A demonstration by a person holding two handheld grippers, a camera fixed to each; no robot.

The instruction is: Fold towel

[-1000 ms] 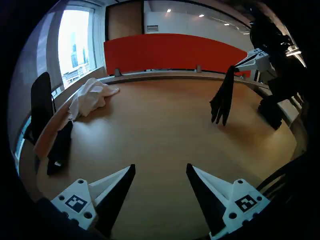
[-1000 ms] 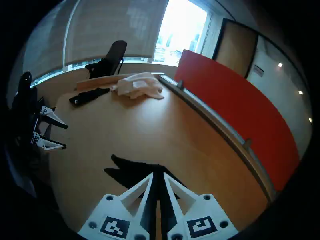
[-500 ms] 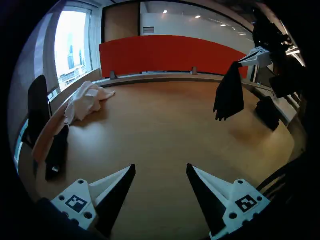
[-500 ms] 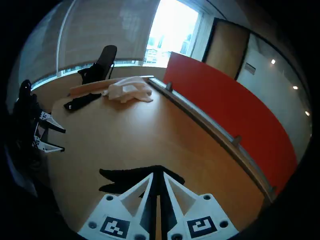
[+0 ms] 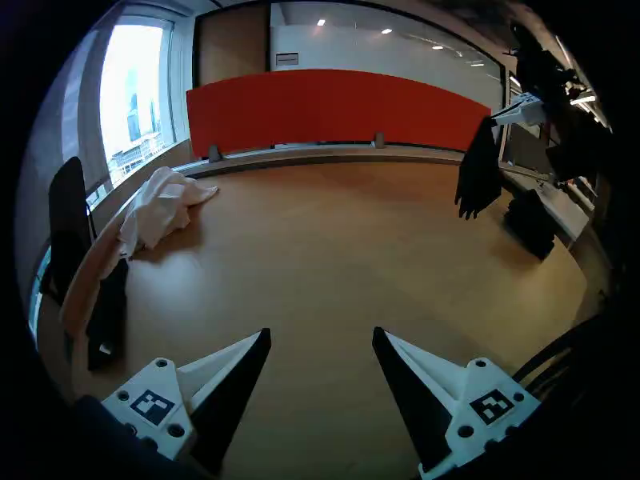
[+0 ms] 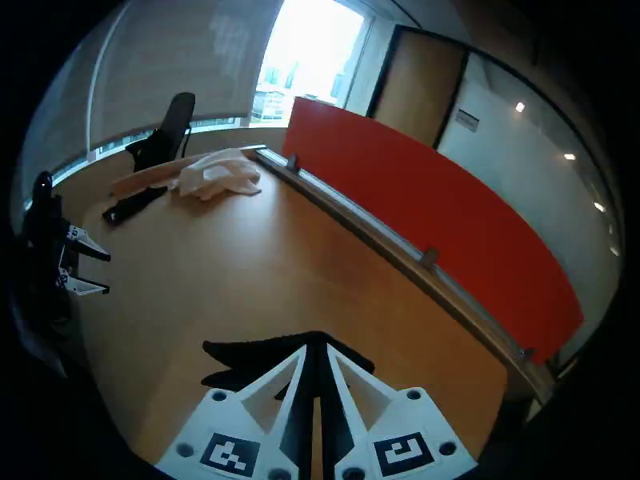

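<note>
Right gripper (image 6: 318,354) jaws seemingly pinch the hanging black towel (image 5: 478,166).

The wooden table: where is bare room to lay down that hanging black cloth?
The wooden table is bare across its middle, from the open left gripper to the red partition. Crowded by the window: a crumpled white towel and a black item. The right gripper holds the black cloth.

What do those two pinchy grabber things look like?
The left gripper and the right gripper each have two pointed white plastic fingers, wedge-shaped, black along the inner faces. Every finger carries a square black-and-white marker and small round holes near its base.
</note>
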